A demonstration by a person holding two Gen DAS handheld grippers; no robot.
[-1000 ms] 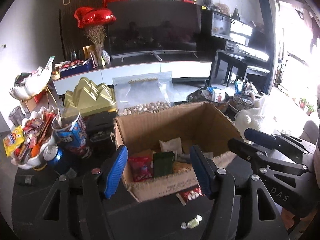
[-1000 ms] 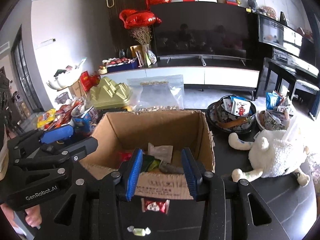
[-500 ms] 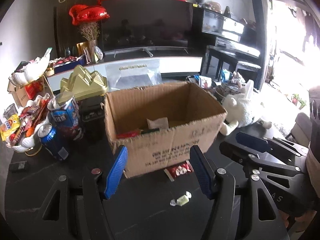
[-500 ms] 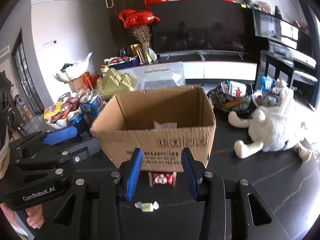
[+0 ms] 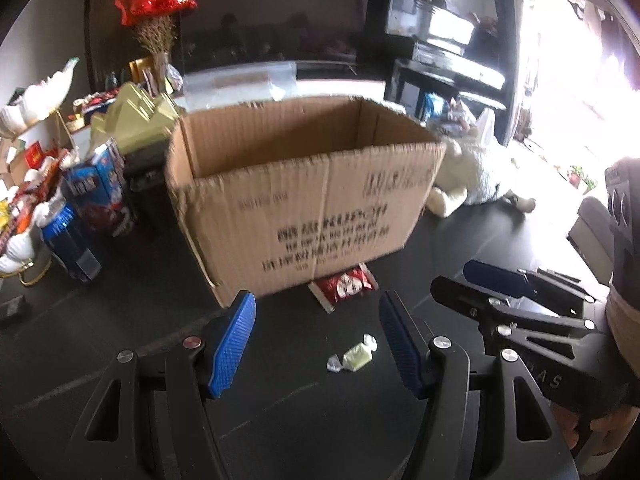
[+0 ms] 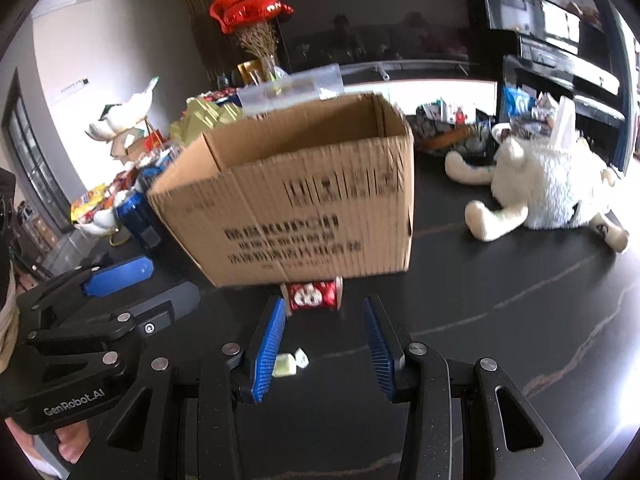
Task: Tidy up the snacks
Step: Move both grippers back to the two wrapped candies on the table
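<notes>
Indoors, dark tabletop (image 5: 120, 320) bears cardboard box (image 5: 312, 208); television (image 6: 380, 20) behind.

We see a dark table (image 5: 120, 320) — on it a cardboard box (image 5: 304, 200), red packet (image 5: 344, 286), wrapped candy (image 5: 354, 356), plush toy (image 6: 548, 188).

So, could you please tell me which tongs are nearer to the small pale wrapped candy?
Left. The candy lies between the open left tongs; the right tongs have it beside their left pad.
</notes>
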